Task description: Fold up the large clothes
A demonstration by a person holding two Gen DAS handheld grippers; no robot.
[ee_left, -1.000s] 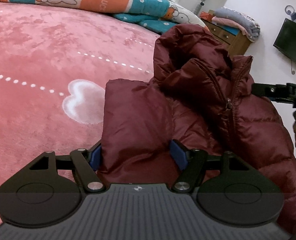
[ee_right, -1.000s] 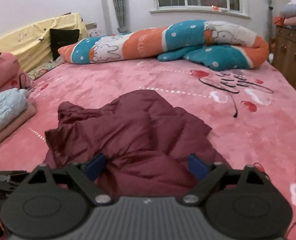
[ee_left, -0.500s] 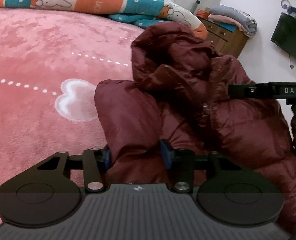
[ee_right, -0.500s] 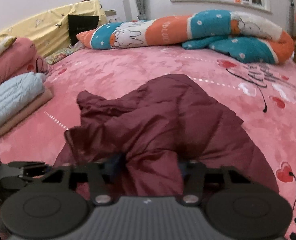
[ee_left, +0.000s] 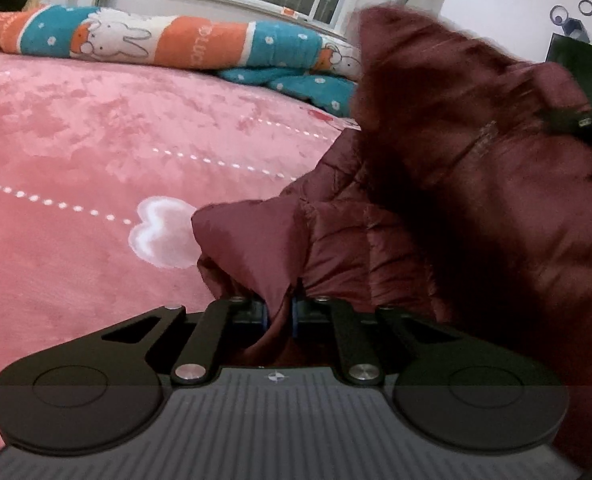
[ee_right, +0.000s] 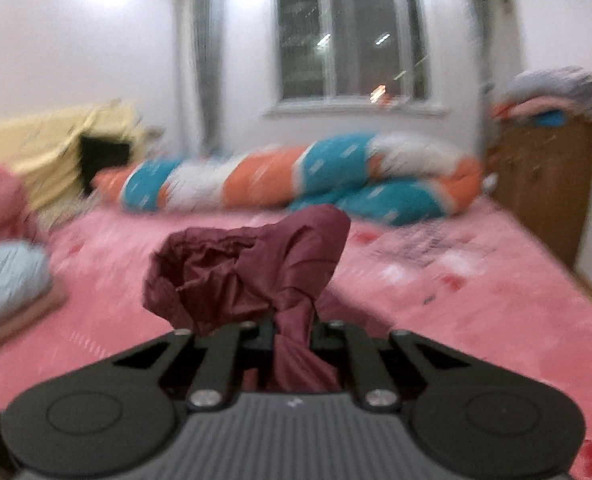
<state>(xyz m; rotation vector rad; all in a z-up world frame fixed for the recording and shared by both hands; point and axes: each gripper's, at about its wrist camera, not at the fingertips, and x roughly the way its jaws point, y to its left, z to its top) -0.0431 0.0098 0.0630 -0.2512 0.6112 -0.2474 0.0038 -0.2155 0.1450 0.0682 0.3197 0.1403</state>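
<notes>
In the left wrist view, the dark red puffy jacket (ee_left: 435,208) is bunching on the pink bed (ee_left: 76,152), and our left gripper (ee_left: 280,314) is pinching its fabric, where a second ago it was standing apart. In the right wrist view, our right gripper (ee_right: 294,334) is closing on a twisted fold, now lifted above the bed.

Faint, illegible lettering on orange quilt (ee_left: 216,46) stripe

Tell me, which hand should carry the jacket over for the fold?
Probably right: the right gripper has its pinched jacket bunch raised off the bed; the left gripper pinches fabric low.
</notes>
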